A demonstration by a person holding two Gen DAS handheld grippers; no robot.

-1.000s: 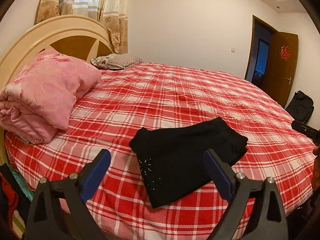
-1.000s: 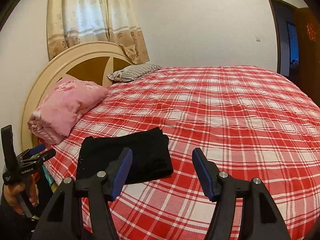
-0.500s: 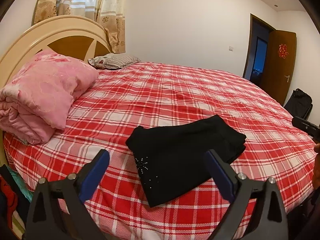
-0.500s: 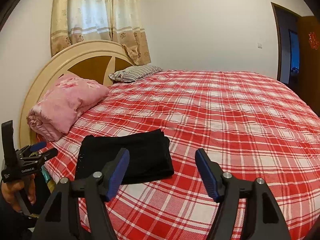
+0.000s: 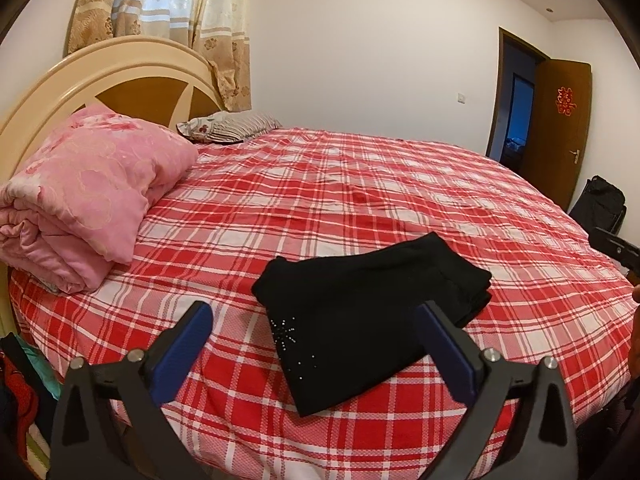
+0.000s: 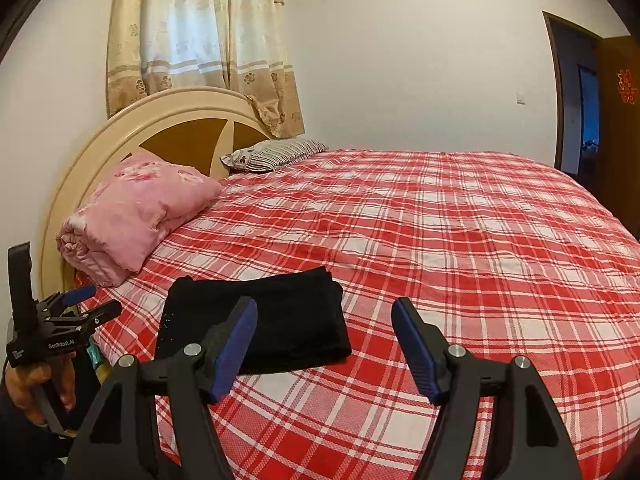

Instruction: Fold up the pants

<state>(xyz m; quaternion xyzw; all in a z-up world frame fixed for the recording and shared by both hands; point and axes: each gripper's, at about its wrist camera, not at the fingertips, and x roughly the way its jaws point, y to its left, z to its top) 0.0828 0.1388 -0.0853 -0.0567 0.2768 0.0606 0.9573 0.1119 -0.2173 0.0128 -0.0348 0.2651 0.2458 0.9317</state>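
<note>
While both tools hang clear of the bed, your pants [image 5: 372,320] lie as a compact black rectangle on the near part of the plaid bedspread [image 5: 360,184], well right of the pink quilt [image 5: 84,196] by the headboard. Left gripper [image 5: 316,344]: jaws spread wide, nothing between them. Right gripper [image 6: 324,340]: same, wide and empty, above the sheet just right of the bundle.

Fold looks done or nearly so. Risks from here:
- Layered edges at the far right end sit stacked but loose; a pad dragging across them would peel the top layer back.
- Pinching only the top layer would lift it alone and open the fold.
- Bundle lies near the bed's near edge; a push toward you could slide it off.
- Soft mattress: pressing down wrinkles sheet and cloth together.
</note>
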